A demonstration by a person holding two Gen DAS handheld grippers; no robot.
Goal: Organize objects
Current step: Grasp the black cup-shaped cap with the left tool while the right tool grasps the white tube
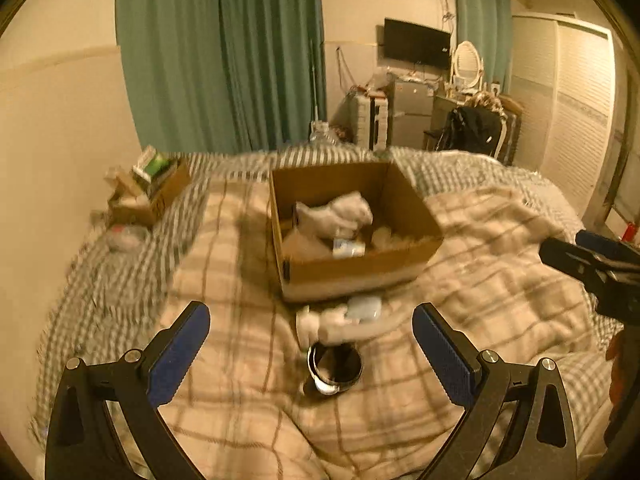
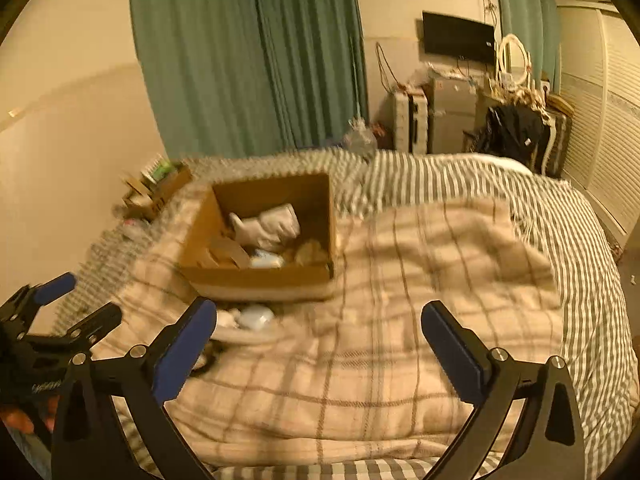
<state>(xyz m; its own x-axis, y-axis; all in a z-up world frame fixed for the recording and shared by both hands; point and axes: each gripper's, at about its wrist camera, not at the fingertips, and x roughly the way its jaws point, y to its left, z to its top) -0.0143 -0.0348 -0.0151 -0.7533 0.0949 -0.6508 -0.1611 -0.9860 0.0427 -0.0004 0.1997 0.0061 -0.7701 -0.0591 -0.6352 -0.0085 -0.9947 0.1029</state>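
An open cardboard box (image 1: 408,200) stands on the plaid blanket and holds a white bundle (image 1: 340,212) and small items; it also shows in the right wrist view (image 2: 200,240). In front of the box lie a small pale blue case (image 1: 362,306), a white object (image 1: 328,326) and a dark round cup (image 1: 334,364). My left gripper (image 1: 312,338) is open and empty, just above the cup. My right gripper (image 2: 320,340) is open and empty over bare blanket, right of the pale case (image 2: 256,316). Each gripper shows at the edge of the other's view, the right one in the left wrist view (image 1: 592,264).
A smaller box (image 1: 148,192) full of items sits at the bed's far left by the wall. A striped sheet (image 2: 580,240) covers the bed's right side. Green curtains (image 1: 224,52), a TV (image 1: 416,44), a chair and a dresser stand beyond the bed.
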